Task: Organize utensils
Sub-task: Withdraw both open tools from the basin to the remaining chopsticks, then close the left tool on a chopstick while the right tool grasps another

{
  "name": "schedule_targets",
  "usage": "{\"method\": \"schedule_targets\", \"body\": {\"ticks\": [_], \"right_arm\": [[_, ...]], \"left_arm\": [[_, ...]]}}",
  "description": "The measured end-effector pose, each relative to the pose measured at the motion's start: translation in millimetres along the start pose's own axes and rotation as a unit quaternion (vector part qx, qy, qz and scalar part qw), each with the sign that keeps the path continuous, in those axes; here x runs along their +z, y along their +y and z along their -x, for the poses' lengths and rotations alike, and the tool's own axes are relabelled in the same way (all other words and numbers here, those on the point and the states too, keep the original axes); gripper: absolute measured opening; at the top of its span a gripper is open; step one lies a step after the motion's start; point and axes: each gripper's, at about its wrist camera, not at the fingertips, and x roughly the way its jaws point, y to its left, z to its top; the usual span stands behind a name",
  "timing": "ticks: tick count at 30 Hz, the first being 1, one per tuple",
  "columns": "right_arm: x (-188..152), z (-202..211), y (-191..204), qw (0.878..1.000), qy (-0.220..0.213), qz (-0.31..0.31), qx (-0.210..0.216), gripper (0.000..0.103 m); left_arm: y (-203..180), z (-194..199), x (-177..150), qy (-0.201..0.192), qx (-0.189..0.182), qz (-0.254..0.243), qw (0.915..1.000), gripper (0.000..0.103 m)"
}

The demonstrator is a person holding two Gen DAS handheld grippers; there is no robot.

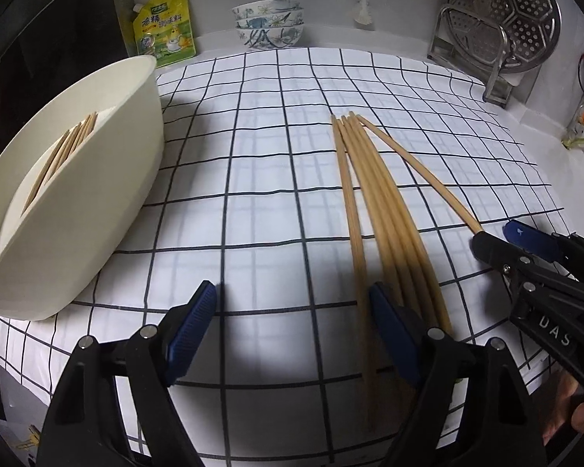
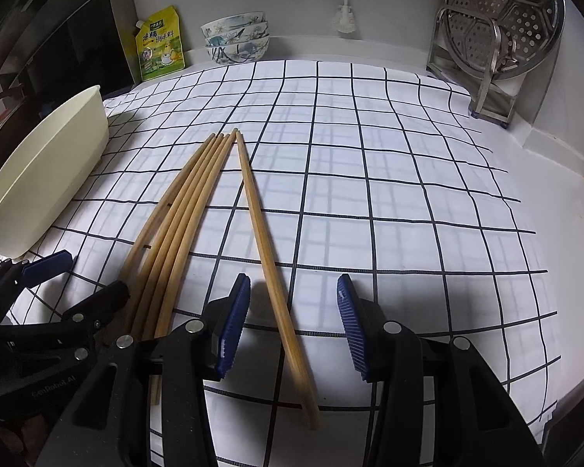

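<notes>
Several wooden chopsticks [image 1: 373, 202] lie in a bunch on the checked cloth [image 1: 253, 179], and one separate chopstick [image 2: 261, 225] angles away to their right. My left gripper [image 1: 292, 303] is open; its right finger [image 1: 393, 323] sits over the near ends of the bunch, and only cloth lies between the pads. My right gripper [image 2: 294, 311] is open astride the separate chopstick, with neither pad touching it. A cream oval tub [image 1: 109, 179] at the left holds several more chopsticks [image 1: 66, 148].
Stacked patterned bowls [image 1: 268, 19] and a yellow seasoning pouch [image 1: 163, 27] stand at the back wall. A steel rack with a perforated steamer plate [image 1: 506, 11] occupies the back right. White counter [image 2: 556, 210] borders the cloth on the right.
</notes>
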Motion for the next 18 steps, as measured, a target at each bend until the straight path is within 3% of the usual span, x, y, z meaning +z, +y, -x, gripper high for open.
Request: {"method": "schedule_targets", "body": {"ticks": [11,15,18], "right_arm": [[17,-10,13,0.999,-0.005,0.036,-0.024,0.045],[15,-15,15,0.999,-0.005,0.042,-0.018,0.044],[14,-14,17,0.999,-0.007,0.043,-0.002,0.029]], "left_arm": [[5,-11,19,-0.004,0.006,0.016,0.9998,0.077],[1,-11,24,-0.009,0.000,0.012,0.9999,0.052],[-5,-11,25,-0.010,-0.010,0.006,0.9999,0.028]]}}
